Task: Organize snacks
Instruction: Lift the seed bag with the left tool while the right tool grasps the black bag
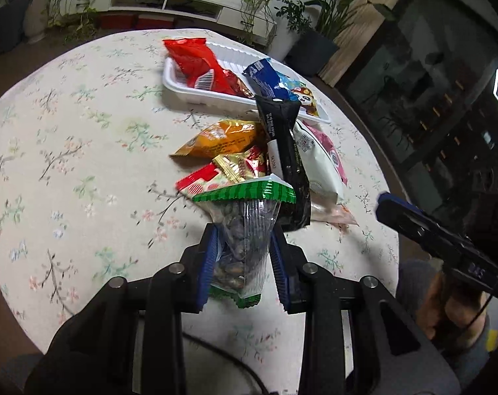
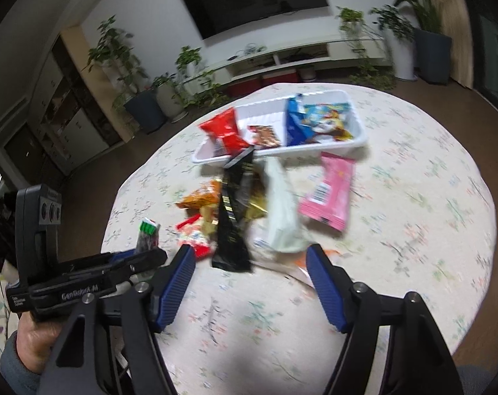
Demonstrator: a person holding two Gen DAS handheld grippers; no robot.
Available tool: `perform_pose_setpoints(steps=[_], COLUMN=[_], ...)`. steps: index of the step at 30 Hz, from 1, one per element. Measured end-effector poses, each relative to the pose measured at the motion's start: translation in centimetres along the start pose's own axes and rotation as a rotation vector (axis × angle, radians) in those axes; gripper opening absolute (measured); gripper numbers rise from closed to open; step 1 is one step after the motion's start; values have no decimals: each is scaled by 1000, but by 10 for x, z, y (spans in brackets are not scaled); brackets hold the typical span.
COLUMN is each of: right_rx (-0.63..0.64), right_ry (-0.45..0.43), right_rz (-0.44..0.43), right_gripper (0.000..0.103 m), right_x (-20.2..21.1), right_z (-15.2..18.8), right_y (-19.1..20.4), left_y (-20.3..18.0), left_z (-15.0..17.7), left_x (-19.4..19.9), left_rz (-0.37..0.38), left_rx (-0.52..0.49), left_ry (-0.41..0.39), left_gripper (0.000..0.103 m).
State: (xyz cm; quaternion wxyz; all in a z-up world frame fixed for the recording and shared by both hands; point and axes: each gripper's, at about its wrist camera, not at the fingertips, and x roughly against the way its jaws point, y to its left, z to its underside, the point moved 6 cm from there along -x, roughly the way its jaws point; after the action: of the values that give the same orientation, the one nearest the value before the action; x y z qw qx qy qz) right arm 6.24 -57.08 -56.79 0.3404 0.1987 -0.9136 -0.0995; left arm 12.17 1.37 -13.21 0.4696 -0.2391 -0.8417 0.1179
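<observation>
Left wrist view: left gripper (image 1: 244, 247) clamps green-topped nut bag (image 1: 245, 227); white tray (image 1: 183, 93) lies ahead beyond pile; right gripper (image 2: 250, 283) wide, empty.

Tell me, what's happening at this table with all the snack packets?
A person is sorting snacks with two handheld grippers. The left gripper is clamped on a clear green-edged bag of nuts. The right gripper is open and empty. A white plastic tray already holds several packets; others lie loose beside it.

Loose snack packets (image 1: 245, 151) beside white tray (image 1: 183, 90) holding three packets.
</observation>
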Motion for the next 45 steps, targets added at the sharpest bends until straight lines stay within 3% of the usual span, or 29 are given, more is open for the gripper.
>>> perform_pose_setpoints(steps=[4,8,16,21,34,45], right_rx=[74,88,86,79,29,-18], right_ry=[31,114,207,243,224,159], right_rz=[-20,20,81,78,-3,-120], right_gripper=[63,46,46,34,24,23], right_x=[-23,-57,-95,-108,-97,-50], right_z=[-13,-20,-23,-17,-13,-15], right_y=[24,28,20,18,18,26], left_y=[9,12,16,20,19,11], left_z=[6,7,9,9,9,2], left_x=[8,15,16,14,11,9], left_rz=[14,27,53,56,56,66], left_rx=[33,45,59,69,72,53], left_ry=[-11,-25,-33,-32,-30,-31], left_gripper=[29,29,29,29,29,29])
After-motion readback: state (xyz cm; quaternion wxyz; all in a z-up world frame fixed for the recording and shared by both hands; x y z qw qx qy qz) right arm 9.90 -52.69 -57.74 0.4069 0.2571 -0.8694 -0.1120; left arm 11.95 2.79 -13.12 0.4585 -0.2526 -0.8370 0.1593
